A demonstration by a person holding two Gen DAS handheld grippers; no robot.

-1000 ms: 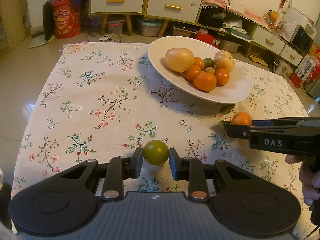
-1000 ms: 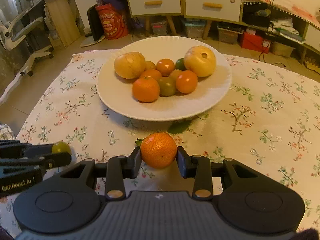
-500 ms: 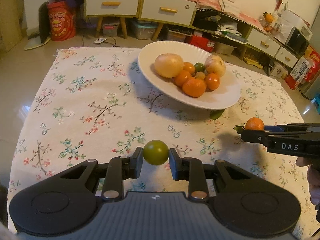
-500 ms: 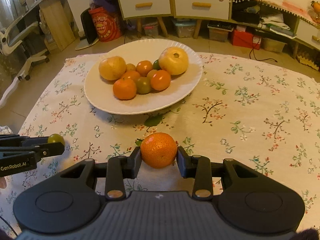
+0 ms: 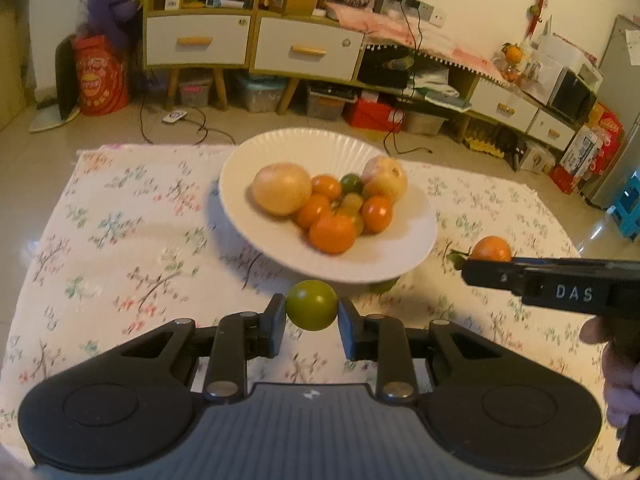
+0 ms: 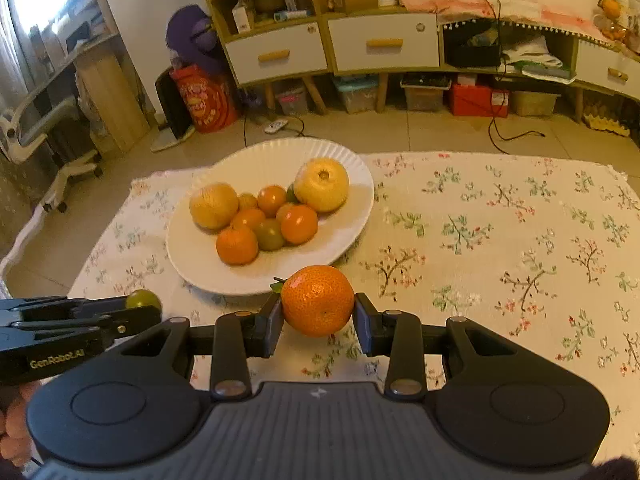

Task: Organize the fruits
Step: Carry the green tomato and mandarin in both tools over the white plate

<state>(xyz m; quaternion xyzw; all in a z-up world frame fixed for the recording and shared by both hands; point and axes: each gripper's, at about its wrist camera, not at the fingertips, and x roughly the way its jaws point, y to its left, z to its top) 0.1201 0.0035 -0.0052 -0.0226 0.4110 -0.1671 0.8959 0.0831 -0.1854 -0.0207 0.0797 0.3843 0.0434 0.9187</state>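
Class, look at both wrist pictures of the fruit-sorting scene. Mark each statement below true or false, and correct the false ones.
1. The left tongs hold a small green fruit. True.
2. The right tongs are empty. False: they grip a mandarin.
3. The white plate already holds several fruits. True.
4. The plate sits on bare wood. False: it rests on a floral tablecloth.
5. The two largest fruits on the plate are green. False: they are pale yellow.

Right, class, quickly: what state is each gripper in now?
Left gripper: closed on the green fruit.
Right gripper: closed on the orange.
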